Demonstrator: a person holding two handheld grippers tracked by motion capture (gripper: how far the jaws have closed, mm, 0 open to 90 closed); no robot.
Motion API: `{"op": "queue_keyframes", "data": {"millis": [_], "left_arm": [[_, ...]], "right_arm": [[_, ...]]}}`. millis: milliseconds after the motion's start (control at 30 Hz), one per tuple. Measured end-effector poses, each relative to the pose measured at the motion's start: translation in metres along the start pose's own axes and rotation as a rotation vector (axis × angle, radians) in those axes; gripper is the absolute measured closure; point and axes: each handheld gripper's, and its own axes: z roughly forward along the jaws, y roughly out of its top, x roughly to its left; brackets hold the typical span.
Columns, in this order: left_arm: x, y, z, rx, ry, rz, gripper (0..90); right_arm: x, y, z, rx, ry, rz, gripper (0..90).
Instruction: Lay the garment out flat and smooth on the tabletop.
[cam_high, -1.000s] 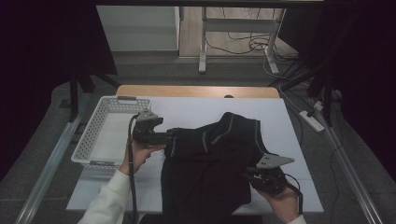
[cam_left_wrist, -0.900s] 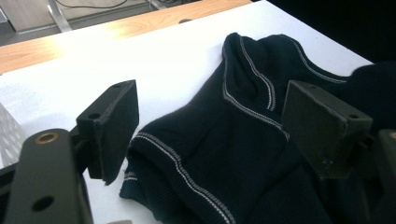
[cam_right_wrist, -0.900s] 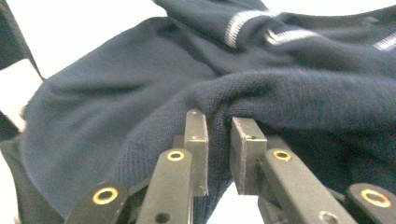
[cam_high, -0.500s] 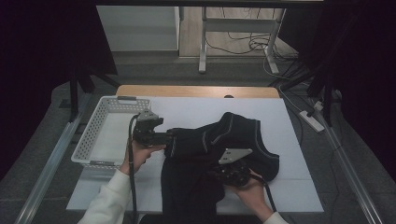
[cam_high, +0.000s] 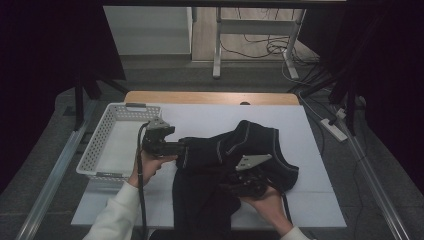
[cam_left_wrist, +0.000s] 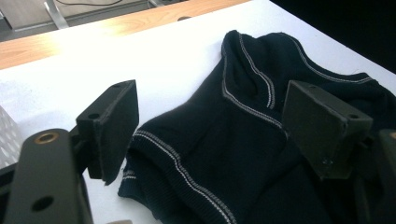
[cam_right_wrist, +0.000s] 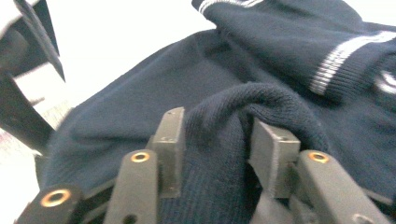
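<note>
The dark sweater (cam_high: 235, 165) lies crumpled on the near middle of the white bench (cam_high: 310, 200). The right gripper (cam_right_wrist: 215, 140) pinches a raised fold of it between its fingers. The left gripper (cam_left_wrist: 210, 121) has its fingers spread apart at the sweater's left edge, beside the white basket (cam_high: 95, 150).
</note>
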Motion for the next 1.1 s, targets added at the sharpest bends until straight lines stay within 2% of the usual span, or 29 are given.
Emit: {"op": "queue_keyframes", "data": {"millis": [100, 200, 300, 400, 667, 800, 1000, 1100], "left_arm": [[-0.001, 0.0, 0.0, 0.002, 0.001, 0.001, 20.0], [-0.002, 0.0, 0.0, -0.001, 0.002, 0.004, 20.0], [-0.002, 0.0, 0.0, 0.001, 0.003, 0.002, 20.0], [-0.002, 0.0, 0.001, 0.004, 0.003, 0.004, 20.0], [-0.002, 0.0, 0.001, 0.003, 0.002, 0.005, 19.9], [-0.003, 0.0, 0.0, -0.002, 0.002, 0.007, 19.9], [-0.002, 0.0, 0.0, -0.002, 0.001, 0.006, 19.9], [-0.002, 0.0, 0.0, -0.001, 0.001, 0.006, 19.9]], "right_arm": [[0.001, -0.015, -0.019, -0.024, -0.019, 0.011, 49.9], [0.001, -0.032, -0.036, -0.032, -0.061, 0.014, 49.7], [-0.003, -0.048, -0.045, -0.046, -0.062, 0.066, 50.7], [-0.005, -0.055, -0.04, -0.007, -0.092, 0.067, 52.2], [0.001, -0.052, -0.016, 0.044, -0.072, 0.028, 55.3], [0.001, -0.052, -0.01, 0.07, -0.107, 0.003, 55.4], [-0.017, -0.057, -0.014, 0.085, -0.163, 0.034, 56.4], [-0.019, -0.058, -0.014, 0.08, -0.143, 0.054, 56.4]]}}
